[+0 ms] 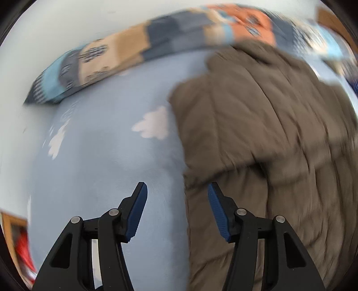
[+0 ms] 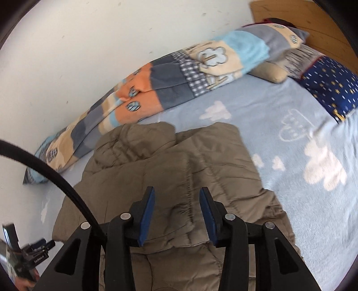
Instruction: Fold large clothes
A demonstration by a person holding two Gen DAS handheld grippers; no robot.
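Observation:
A large olive-brown quilted jacket (image 2: pixel 170 170) lies partly folded on a light blue bed sheet (image 2: pixel 279 138). In the left wrist view the jacket (image 1: pixel 268 138) fills the right side, blurred by motion. My left gripper (image 1: pixel 177 190) is open and empty, over the sheet at the jacket's left edge. My right gripper (image 2: pixel 176 194) is open and empty, just above the jacket's middle, near a gathered seam. The left gripper's body also shows in the right wrist view (image 2: pixel 33 253) at the lower left.
A rolled patchwork blanket (image 2: pixel 161 87) lies along the white wall (image 2: pixel 89 44). A navy star-pattern pillow (image 2: pixel 331 85) and a beige cushion (image 2: pixel 273 71) lie at the bed head by a wooden headboard (image 2: pixel 302 18). A black cable (image 2: pixel 56 176) crosses the left.

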